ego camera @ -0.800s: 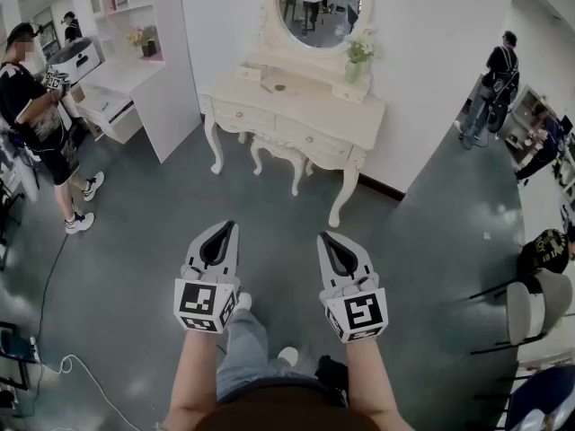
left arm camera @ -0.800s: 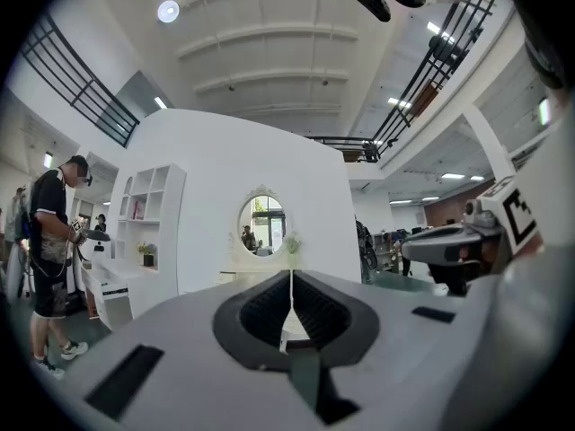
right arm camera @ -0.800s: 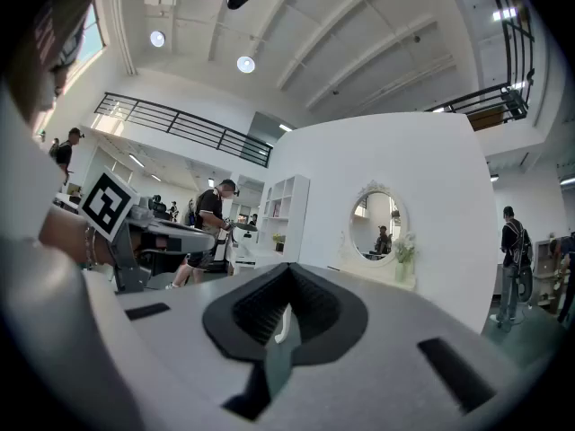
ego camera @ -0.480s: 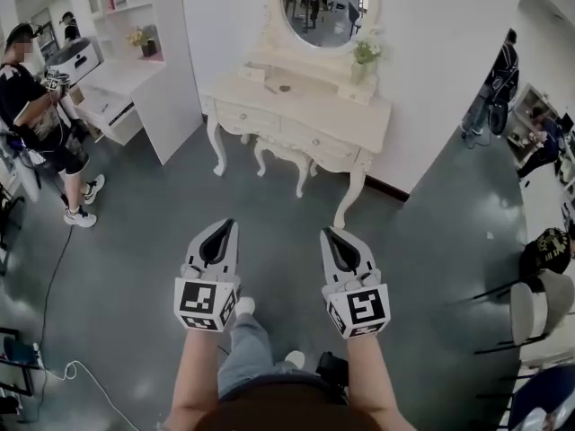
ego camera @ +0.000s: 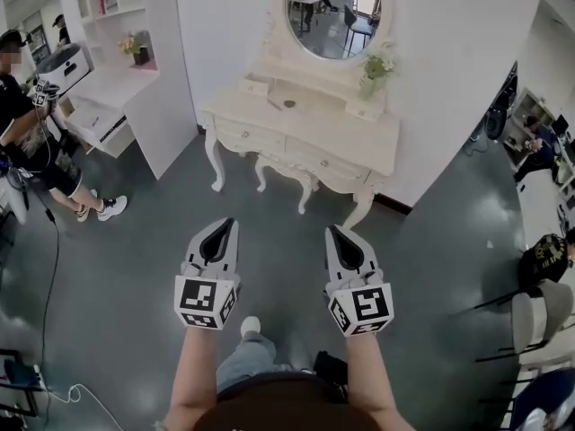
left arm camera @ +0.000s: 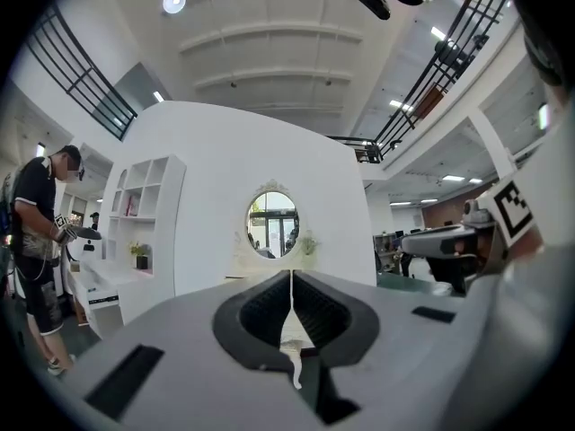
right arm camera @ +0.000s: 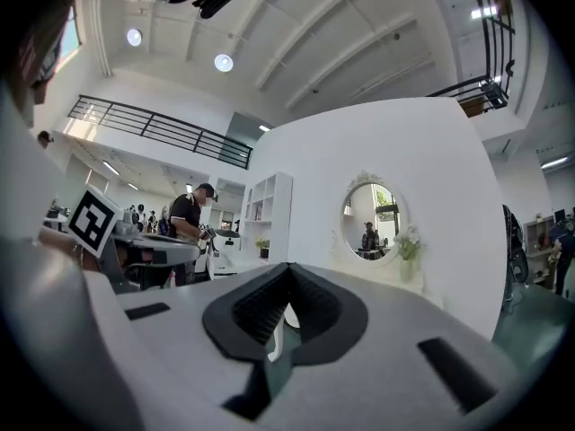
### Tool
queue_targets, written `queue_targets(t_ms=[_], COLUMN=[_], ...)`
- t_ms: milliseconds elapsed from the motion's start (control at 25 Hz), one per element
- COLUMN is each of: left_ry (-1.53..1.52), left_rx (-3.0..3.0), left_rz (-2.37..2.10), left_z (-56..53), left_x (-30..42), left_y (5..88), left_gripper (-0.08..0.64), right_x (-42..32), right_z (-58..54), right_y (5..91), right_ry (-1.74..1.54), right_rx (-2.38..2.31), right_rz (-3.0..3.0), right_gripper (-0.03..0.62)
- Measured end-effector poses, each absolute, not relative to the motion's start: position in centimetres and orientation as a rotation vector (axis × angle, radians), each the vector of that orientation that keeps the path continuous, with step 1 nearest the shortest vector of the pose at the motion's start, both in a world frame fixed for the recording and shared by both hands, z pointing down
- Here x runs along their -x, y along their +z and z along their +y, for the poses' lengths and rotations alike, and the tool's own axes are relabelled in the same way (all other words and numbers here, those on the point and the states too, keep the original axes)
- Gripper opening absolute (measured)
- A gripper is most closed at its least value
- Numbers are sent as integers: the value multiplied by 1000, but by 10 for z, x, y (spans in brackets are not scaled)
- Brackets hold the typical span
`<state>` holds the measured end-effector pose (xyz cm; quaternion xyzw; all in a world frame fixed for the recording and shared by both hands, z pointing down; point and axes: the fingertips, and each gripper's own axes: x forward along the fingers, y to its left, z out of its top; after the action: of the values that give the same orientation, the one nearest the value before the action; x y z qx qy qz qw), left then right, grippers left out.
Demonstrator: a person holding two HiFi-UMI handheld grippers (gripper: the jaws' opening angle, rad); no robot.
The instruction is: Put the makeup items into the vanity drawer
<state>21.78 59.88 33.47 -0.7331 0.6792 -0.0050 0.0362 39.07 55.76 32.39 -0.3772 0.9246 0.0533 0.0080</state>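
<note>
Floor (ego camera: 278, 245) open up to vanity (ego camera: 310, 122) edge; left tongs (ego camera: 226, 225), right tongs (ego camera: 333, 231) clenched, empty

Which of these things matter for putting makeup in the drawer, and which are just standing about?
For the job: vanity table, its drawers, small items on its top (too small to identify), left tongs and right tongs, both shut and empty.

Standing about: oval mirror, flower vase, white shelf unit, person at the left, grey chair.
</note>
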Motion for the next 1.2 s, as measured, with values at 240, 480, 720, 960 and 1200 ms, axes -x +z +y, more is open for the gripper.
queue_targets(t_ms=[240,480,720,960,1200], left_ry=[-8,19,29,22,-2], left_rx=[2308,2355,2377,2385,2380], left_rz=[2015,1998,2000,2004,2004], left_z=[540,501,472,444,399], left_x=[-173,-131,-108,-92,-79], left_y=[330,331,339,344,347], left_gripper=[6,6,6,6,6], right_x=[-333,-292,-273,-259,-245], right_z=[510,477,449,415,367], right_y=[316,311,323,322,325], right_ry=[200,206,189,193,182], right_rx=[1200,1248,1290,1304,1288], right_rz=[2889,2879,2893,2875,2872], right_gripper=[-2,-2,-2,-2,-2])
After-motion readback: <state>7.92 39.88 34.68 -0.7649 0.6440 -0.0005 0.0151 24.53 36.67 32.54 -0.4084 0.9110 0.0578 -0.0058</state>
